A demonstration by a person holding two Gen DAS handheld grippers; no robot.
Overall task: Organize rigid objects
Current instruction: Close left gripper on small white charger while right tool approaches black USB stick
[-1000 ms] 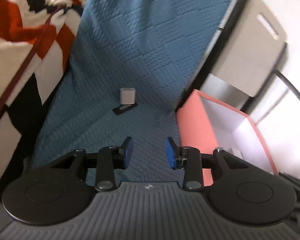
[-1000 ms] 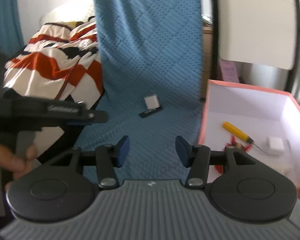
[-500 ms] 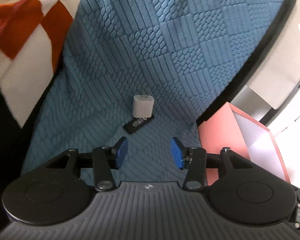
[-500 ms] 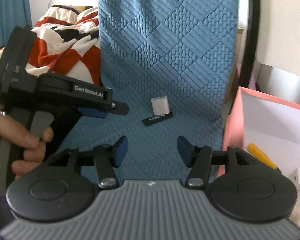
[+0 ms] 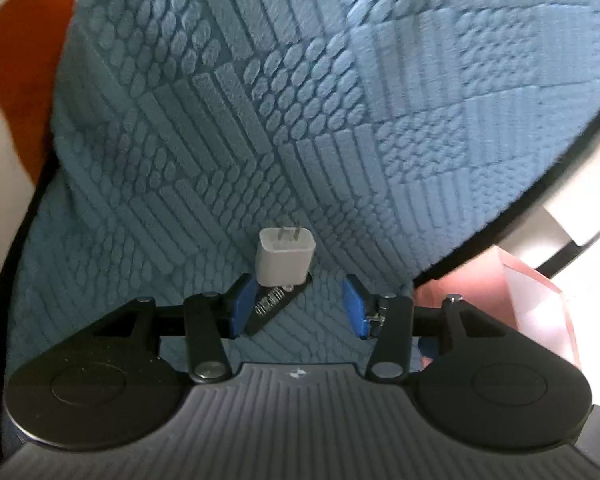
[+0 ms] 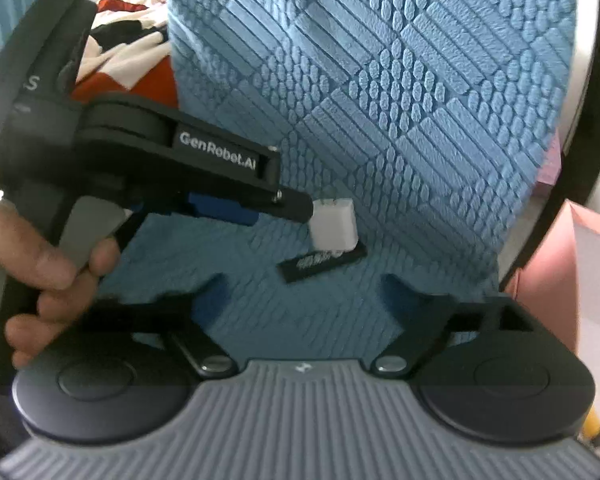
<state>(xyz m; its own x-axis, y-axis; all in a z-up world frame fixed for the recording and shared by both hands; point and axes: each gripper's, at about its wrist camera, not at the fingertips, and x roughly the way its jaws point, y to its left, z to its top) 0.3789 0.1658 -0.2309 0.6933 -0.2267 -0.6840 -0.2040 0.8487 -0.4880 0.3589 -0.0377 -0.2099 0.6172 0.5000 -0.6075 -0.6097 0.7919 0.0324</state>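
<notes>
A white plug adapter with two prongs lies on the blue quilted cover, resting on one end of a flat black stick. My left gripper is open, its left pad touching or nearly touching the black stick, the adapter just ahead between the fingers. In the right wrist view the adapter and the black stick lie ahead of my right gripper, which is open and empty. The left gripper reaches in from the left, its tip at the adapter.
A pink box with a white inside stands at the right, also in the right wrist view. An orange, white and black blanket lies at the left. A black-edged board rises on the right.
Both grippers have moved forward toward the adapter and the black stick. The left gripper now has them between its fingers. The right gripper has opened wider.
</notes>
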